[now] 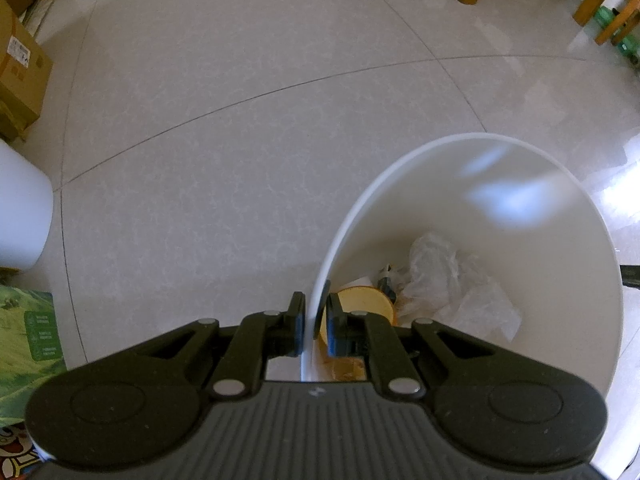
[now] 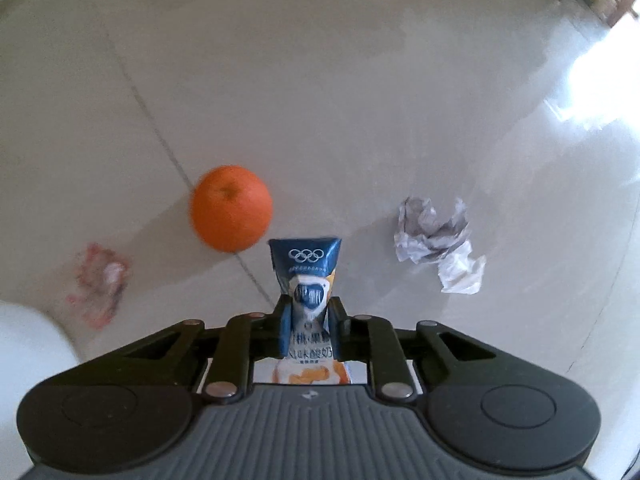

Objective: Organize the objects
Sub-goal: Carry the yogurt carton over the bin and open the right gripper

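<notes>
Left gripper (image 1: 313, 326) clamps rim of white bin (image 1: 560, 280); inside, yellow cup (image 1: 366, 304) beside crumpled plastic (image 1: 452, 284).

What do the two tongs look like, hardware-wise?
Identical pair: left tongs and right tongs are matte black, with flat upright fingers on linkage arms with silver rivets. Behind these are two round discs, a ribbed grey body and a small white logo. No cables or sleeves are visible.
</notes>
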Available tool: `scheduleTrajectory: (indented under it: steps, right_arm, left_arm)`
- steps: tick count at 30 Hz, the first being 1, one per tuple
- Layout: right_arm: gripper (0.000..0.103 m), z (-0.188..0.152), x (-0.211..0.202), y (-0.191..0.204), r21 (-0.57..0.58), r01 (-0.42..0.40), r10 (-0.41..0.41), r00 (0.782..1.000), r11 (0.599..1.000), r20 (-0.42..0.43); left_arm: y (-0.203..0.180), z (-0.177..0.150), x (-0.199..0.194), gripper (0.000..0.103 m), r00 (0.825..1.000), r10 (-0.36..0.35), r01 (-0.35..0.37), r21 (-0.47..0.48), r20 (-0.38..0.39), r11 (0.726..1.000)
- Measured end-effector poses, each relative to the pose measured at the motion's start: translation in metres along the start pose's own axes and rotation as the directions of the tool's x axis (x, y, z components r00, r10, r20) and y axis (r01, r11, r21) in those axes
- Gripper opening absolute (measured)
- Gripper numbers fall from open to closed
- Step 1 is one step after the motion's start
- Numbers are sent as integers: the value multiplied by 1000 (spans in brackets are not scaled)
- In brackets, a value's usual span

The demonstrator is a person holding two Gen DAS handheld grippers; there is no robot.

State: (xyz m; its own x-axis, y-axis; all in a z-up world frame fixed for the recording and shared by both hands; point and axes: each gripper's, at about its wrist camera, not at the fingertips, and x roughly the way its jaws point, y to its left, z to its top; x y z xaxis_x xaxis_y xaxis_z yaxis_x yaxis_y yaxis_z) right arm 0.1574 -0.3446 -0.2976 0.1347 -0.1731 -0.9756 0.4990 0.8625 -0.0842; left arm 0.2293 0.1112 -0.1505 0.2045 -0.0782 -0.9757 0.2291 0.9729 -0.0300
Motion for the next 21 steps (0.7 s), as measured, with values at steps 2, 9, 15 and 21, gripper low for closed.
scheduleTrajectory:
  steps: [2, 9, 15, 21]
  right_arm:
    - [21, 0, -25, 1, -8, -15, 15, 1000, 1000, 1]
    - [21, -7, -133, 29, -139, -106, 113, 993, 985, 40]
    - [21, -23, -220, 81, -279, -225, 245, 969, 933, 39]
    - [22, -41, -280, 140, -417, -323, 370, 929, 850, 34]
  left_arm:
    - [0, 0, 0, 8, 1000, -2, 2, -1, 0, 1000]
    - [-1, 0, 0, 8, 1000, 0, 0, -1, 2, 1000]
    - [-1, 0, 0, 8, 1000, 4, -4, 4, 3, 1000]
    - [-1, 0, -1, 8, 1000, 2, -2, 3, 3, 1000]
